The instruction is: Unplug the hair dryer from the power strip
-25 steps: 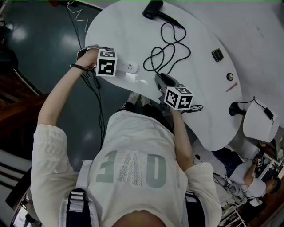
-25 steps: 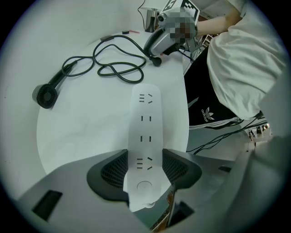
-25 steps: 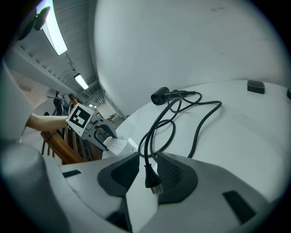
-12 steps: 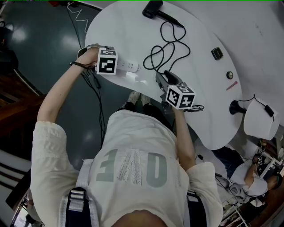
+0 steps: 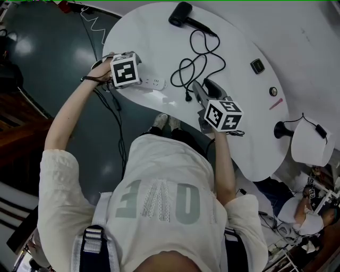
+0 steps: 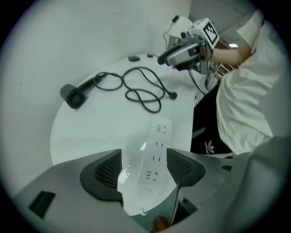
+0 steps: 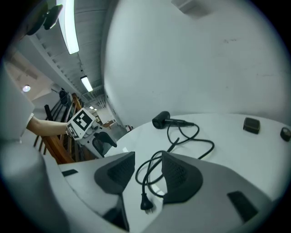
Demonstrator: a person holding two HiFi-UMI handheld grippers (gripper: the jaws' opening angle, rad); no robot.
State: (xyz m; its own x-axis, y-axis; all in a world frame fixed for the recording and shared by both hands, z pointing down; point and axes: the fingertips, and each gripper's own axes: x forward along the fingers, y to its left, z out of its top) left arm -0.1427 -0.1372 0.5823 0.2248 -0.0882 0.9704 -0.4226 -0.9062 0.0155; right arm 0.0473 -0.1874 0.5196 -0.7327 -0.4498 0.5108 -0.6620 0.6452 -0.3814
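Bare bench between power strip and hair dryer; looped cord sprawled across the middle, loose plug lying near the front edge.

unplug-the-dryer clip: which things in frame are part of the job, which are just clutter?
Job: white oblong plastic power strip; black hair dryer; its black looped cord; the cord's black plug, already out of the strip.
Clutter: small black square box; small round disc; thin pink stick; black stand base with a white top.
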